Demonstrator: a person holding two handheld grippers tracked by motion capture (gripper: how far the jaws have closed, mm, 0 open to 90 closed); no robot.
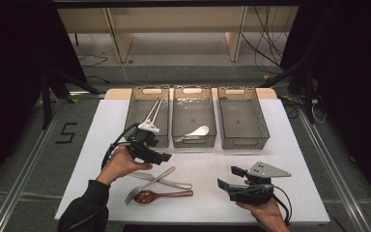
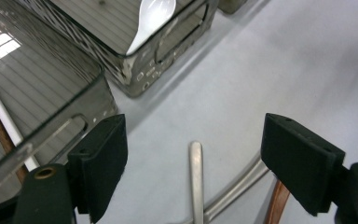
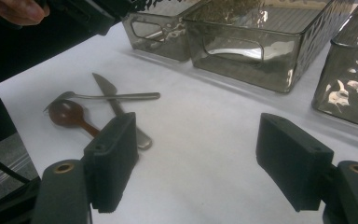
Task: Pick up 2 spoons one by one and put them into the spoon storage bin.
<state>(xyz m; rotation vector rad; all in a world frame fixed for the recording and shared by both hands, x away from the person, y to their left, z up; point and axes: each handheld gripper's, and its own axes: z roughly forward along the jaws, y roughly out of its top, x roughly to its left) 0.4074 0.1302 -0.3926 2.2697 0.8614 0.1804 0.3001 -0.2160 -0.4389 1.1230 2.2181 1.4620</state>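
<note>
A steel knife [image 1: 166,182], a steel fork [image 1: 149,186] lying across it, and a brown wooden spoon [image 1: 162,195] rest on the white table [image 1: 198,159] at front centre. My left gripper [image 1: 162,155] hovers open just behind them, in front of the left bin [image 1: 145,116]. Between its fingers I see the fork handle [image 2: 196,177], the knife handle [image 2: 237,186] and the brown spoon's handle [image 2: 276,205] below. My right gripper [image 1: 228,177] stands open at the front right, holding nothing. It faces the knife [image 3: 116,107], fork [image 3: 112,96] and brown spoon [image 3: 70,114].
Three clear grey bins stand in a row at the back. Chopsticks [image 1: 153,112] lie in the left bin, a white spoon [image 1: 196,131] lies in the middle bin [image 1: 193,104], and the right bin [image 1: 241,116] holds nothing. Bare tabletop lies between the cutlery and my right gripper.
</note>
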